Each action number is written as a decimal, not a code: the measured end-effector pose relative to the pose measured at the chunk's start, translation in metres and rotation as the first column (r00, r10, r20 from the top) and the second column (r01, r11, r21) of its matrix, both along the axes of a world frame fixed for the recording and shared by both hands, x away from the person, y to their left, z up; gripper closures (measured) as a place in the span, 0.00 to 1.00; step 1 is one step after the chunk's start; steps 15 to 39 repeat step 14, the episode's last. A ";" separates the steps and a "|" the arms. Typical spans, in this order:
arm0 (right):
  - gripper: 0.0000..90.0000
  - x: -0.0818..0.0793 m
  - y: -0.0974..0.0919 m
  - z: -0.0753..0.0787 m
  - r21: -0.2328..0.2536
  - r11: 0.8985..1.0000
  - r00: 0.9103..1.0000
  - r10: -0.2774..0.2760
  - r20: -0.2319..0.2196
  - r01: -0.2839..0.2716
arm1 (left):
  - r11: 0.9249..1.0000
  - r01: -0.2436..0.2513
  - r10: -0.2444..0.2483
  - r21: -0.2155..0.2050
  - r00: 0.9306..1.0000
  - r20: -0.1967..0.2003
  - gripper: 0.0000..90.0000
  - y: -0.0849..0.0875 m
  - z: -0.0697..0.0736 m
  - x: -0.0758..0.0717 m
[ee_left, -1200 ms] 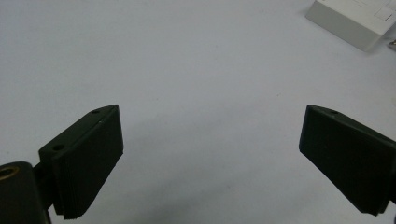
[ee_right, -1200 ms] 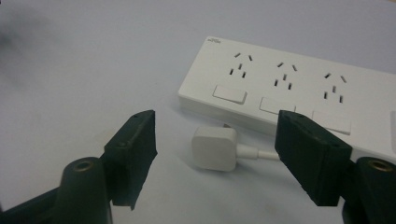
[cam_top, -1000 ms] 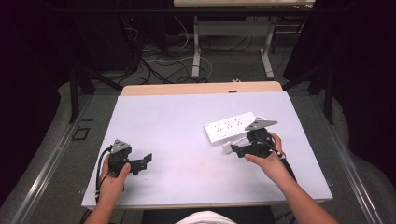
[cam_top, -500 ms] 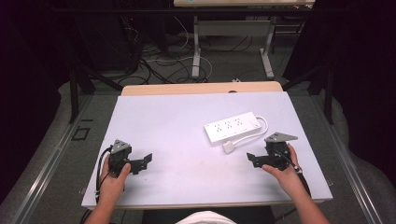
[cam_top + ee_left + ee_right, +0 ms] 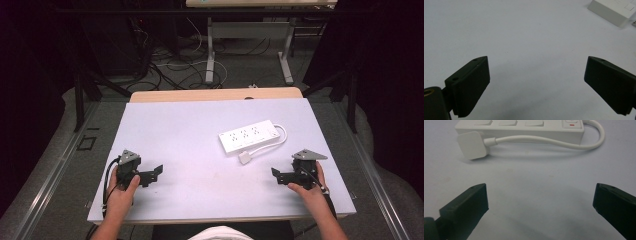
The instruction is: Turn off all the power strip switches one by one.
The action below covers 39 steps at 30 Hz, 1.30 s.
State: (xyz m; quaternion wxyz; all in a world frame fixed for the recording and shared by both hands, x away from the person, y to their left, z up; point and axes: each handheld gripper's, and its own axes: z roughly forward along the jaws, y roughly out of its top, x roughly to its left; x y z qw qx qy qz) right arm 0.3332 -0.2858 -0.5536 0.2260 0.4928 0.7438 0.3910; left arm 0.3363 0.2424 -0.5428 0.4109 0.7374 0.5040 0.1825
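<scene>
On the right half of the pale table (image 5: pixel 200 125), a white power strip (image 5: pixel 248 136) lies flat, set at a slant so its far end points up and to the right in the high view. Its top carries a row of sockets, and the right gripper view shows a switch with a small red mark (image 5: pixel 571 124) at the end where the cord leaves. That white cord (image 5: pixel 564 143) loops out from this end, curves back along the near side of the strip and finishes in a square white plug (image 5: pixel 244 157), which rests on the table just beside the strip's near edge. No container is on the table, and nothing is plugged into the sockets that can be seen.

Nearer the person, the right gripper (image 5: pixel 279 175) sits low over the table at the right front, held in the right hand (image 5: pixel 308 189), with its jaws pointing left across the surface. In its own view the two black jaws stand wide apart with bare table between them, gripping nothing, and the plug and strip lie ahead of them, well apart from the tips.

At the left front, the left gripper (image 5: pixel 156 172) is held in the left hand (image 5: pixel 121 192), its jaws pointing right. They too are spread wide and empty, with a corner of the strip far ahead at the upper right of its view.
</scene>
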 end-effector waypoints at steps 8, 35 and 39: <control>0.00 -0.002 -0.005 0.000 0.040 0.999 1.000 -0.026 -0.008 0.026 | 1.000 0.003 -0.003 0.004 1.000 -0.006 0.07 0.000 0.001 0.000; 0.00 -0.002 -0.008 0.001 0.060 0.997 0.999 -0.037 -0.014 0.038 | 1.000 0.001 -0.001 0.003 1.000 -0.005 0.07 -0.001 0.000 0.001; 0.00 -0.002 -0.008 0.001 0.060 0.997 0.999 -0.037 -0.014 0.038 | 1.000 0.001 -0.001 0.003 1.000 -0.005 0.07 -0.001 0.000 0.001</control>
